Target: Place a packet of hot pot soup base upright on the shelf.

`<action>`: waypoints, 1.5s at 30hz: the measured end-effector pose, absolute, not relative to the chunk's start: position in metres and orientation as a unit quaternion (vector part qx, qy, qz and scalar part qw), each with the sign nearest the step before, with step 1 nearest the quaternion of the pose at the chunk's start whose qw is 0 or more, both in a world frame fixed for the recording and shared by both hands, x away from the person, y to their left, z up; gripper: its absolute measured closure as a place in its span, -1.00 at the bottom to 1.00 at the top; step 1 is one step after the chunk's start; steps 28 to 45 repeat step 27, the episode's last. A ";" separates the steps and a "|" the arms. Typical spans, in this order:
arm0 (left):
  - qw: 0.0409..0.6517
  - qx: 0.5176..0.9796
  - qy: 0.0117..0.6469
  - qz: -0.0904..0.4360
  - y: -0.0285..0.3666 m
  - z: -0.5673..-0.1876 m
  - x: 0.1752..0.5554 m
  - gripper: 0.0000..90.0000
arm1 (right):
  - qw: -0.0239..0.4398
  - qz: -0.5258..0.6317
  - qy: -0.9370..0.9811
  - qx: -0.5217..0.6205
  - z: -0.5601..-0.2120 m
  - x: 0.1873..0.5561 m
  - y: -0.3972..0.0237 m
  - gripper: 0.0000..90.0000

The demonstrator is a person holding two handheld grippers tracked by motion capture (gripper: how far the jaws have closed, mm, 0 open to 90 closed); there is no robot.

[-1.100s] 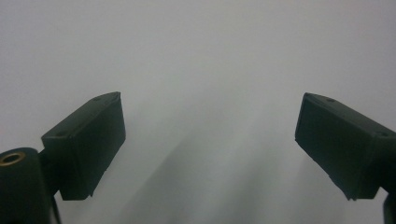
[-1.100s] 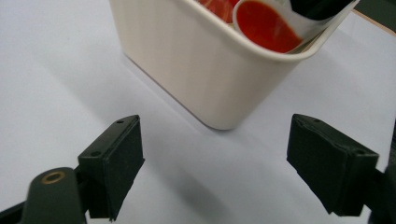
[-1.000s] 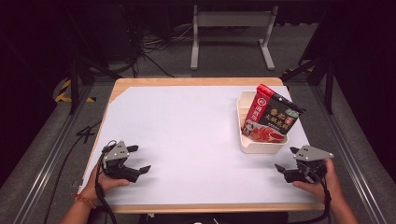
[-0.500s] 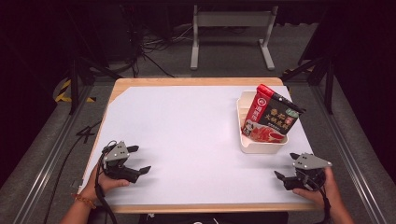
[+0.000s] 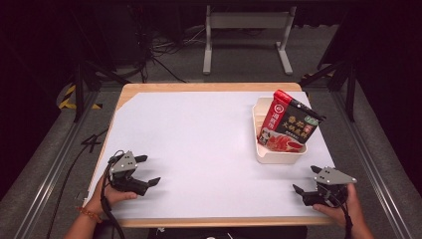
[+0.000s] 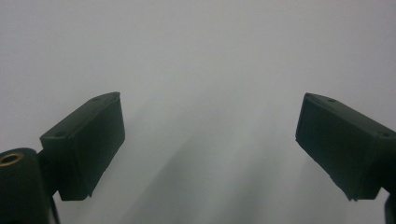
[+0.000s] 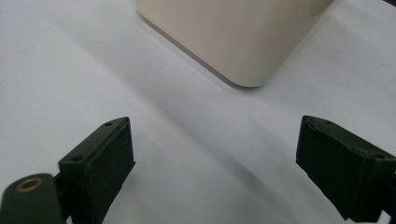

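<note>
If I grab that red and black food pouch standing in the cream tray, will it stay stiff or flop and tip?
The pouch looks like a soft printed film bag, so it would probably bend under the jaws. It leans against the rim of the tray, so a nudge could tip it. Its glossy surface may be slippery.

A sheet (image 5: pixel 199 144) covered nearly the whole table (image 5: pixel 209 86). On its right half, toward the far side, stood a tub (image 5: pixel 278 155), and a packet (image 5: pixel 286 125) leaned upright inside it, its top tilted to the right past the tub's rim. The left gripper (image 5: pixel 147 171) rested on the sheet near the near-left corner, well apart from the tub. The right gripper (image 5: pixel 304 179) sat at the near-right edge, just in front of the tub
</note>
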State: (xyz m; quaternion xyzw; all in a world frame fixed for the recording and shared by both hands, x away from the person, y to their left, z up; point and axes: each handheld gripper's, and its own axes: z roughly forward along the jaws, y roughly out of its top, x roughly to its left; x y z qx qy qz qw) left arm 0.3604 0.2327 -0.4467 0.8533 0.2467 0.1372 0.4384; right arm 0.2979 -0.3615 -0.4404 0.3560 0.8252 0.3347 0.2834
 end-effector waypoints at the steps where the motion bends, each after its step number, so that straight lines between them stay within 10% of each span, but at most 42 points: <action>1: 0.439 0.853 0.247 0.137 0.233 -0.447 0.360 -0.80 | 0.286 0.332 0.826 0.355 -0.441 0.298 -0.362 -0.76; 45: 0.430 0.858 0.247 0.135 0.228 -0.449 0.364 -0.80 | 0.299 0.339 0.809 0.376 -0.442 0.298 -0.371 -0.78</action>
